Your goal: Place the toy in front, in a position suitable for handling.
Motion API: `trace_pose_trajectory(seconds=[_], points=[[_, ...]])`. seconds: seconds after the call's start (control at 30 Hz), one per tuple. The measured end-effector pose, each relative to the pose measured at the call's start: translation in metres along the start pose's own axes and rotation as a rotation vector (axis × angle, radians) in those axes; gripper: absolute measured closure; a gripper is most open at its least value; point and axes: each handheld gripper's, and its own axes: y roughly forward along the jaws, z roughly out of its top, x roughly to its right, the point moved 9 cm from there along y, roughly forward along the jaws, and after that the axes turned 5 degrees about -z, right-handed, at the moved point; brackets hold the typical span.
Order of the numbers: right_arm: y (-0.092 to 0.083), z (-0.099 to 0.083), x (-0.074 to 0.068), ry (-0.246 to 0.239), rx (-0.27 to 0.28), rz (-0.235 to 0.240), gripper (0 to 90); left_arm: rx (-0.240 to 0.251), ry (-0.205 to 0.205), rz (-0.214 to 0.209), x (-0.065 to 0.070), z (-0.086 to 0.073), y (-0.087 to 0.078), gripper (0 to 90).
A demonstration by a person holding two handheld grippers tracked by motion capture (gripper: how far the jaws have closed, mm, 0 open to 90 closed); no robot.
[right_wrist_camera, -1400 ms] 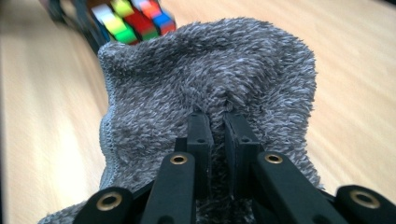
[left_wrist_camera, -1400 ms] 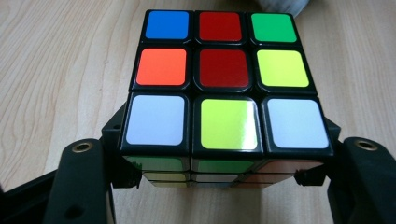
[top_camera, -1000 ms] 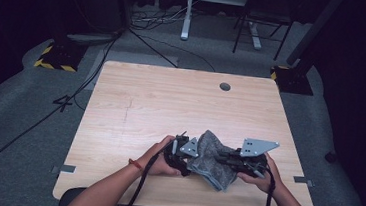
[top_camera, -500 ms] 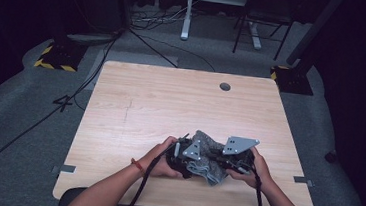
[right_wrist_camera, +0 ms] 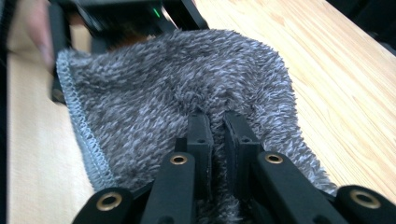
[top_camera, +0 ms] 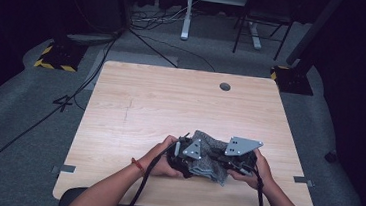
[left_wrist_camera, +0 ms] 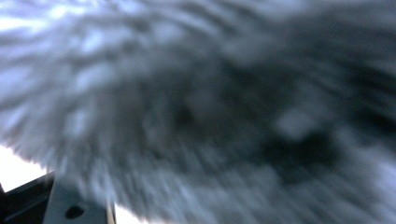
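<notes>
On the table (top_camera: 135,109) — both tools pinch grey cloth (right_wrist_camera: 187,88).

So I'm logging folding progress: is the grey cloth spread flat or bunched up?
Bunched up. The fuzzy grey cloth is gathered between the left gripper and right gripper, both pinching it.

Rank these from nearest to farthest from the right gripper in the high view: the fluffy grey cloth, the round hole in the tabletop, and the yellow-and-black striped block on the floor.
1. The grey cloth: pinched in the right gripper, at the table's near edge.
2. The round hole: near the table's far edge, straight ahead.
3. The striped block: on the floor past the table's far left corner.
</notes>
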Motion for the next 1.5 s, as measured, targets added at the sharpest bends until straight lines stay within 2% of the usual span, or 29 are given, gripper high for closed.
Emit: trace_pose_trajectory(seconds=[0.13, 0.2, 0.27, 0.4, 0.57, 0.67, 0.77, 0.83, 0.93, 1.0, 1.03, 1.1, 1.23, 1.3, 1.5], points=[[0.002, 0.008, -0.014, -0.026, 0.015, 0.042, 82.4, 0.007, 0.009, -0.002, 0.002, 0.005, 0.001, 33.8], [0.005, 0.01, -0.019, -0.018, 0.023, 0.075, 82.4, 0.001, 0.008, -0.004, 0.003, 0.004, 0.002, 33.9], [0.008, 0.009, -0.02, -0.037, 0.008, 0.067, 82.4, -0.006, 0.012, 0.003, 0.002, 0.002, 0.002, 33.9], [0.007, 0.004, -0.009, -0.039, -0.009, 0.02, 82.4, -0.002, 0.009, 0.013, 0.0, 0.001, -0.003, 33.9], [0.003, -0.013, 0.012, 0.011, -0.033, -0.031, 82.5, 0.019, 0.002, 0.014, 0.0, 0.0, -0.009, 33.9], [0.002, -0.026, 0.017, 0.046, -0.046, -0.024, 82.5, 0.029, 0.008, 0.023, -0.001, 0.001, -0.012, 33.9], [0.002, -0.028, 0.015, 0.063, -0.034, -0.004, 82.5, 0.046, 0.011, 0.015, 0.0, 0.004, -0.014, 33.9], [0.003, -0.03, 0.015, 0.057, -0.044, -0.002, 82.5, 0.056, 0.015, 0.015, 0.001, 0.006, -0.016, 33.9], [0.005, -0.033, 0.014, 0.081, -0.044, 0.019, 82.5, 0.091, 0.013, 0.015, 0.001, 0.01, -0.021, 33.9], [0.006, -0.032, 0.011, 0.117, -0.01, 0.065, 82.5, 0.11, 0.008, 0.007, 0.002, 0.012, -0.022, 33.9], [0.005, -0.03, 0.008, 0.116, 0.01, 0.077, 82.5, 0.111, 0.007, 0.008, 0.002, 0.013, -0.021, 33.8], [0.005, -0.028, 0.008, 0.11, 0.014, 0.066, 82.6, 0.104, 0.007, 0.017, 0.002, 0.012, -0.021, 33.8], [0.001, -0.023, 0.009, 0.131, 0.067, 0.066, 82.7, 0.117, 0.005, 0.019, 0.0, 0.014, -0.021, 33.8], [0.0, -0.021, 0.009, 0.131, 0.082, 0.06, 82.7, 0.123, -0.009, 0.013, -0.001, 0.014, -0.02, 33.7], [-0.001, -0.016, 0.01, 0.126, 0.105, 0.057, 82.9, 0.098, -0.018, 0.027, -0.004, 0.013, -0.016, 33.5]])
